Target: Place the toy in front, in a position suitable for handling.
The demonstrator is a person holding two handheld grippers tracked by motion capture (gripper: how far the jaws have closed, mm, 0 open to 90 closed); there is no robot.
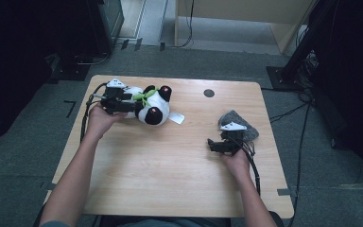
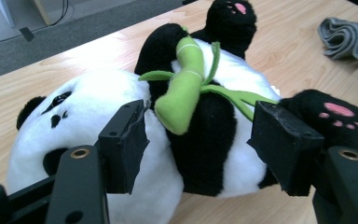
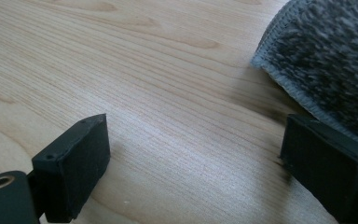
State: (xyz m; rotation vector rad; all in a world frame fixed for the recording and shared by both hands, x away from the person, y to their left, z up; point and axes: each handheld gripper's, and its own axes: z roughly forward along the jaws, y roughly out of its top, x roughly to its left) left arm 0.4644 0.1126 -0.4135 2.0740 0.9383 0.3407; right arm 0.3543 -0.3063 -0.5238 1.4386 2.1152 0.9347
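Where jaws block it, panda [image 2: 205, 135] belly hidden

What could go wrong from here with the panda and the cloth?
The left gripper has open jaws astride the plush panda; closing might pinch only the green bamboo or soft fur and slip. The right gripper sits open beside the grey cloth; a sweep could drag it toward the table edge.

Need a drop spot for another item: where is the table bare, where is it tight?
Bare: the wide wood between the plush panda and the grey cloth, running down to the near table edge between the forearms. Tight: the far left corner, with the left tongs at the panda, and the right edge, where the right tongs sit beside the cloth.
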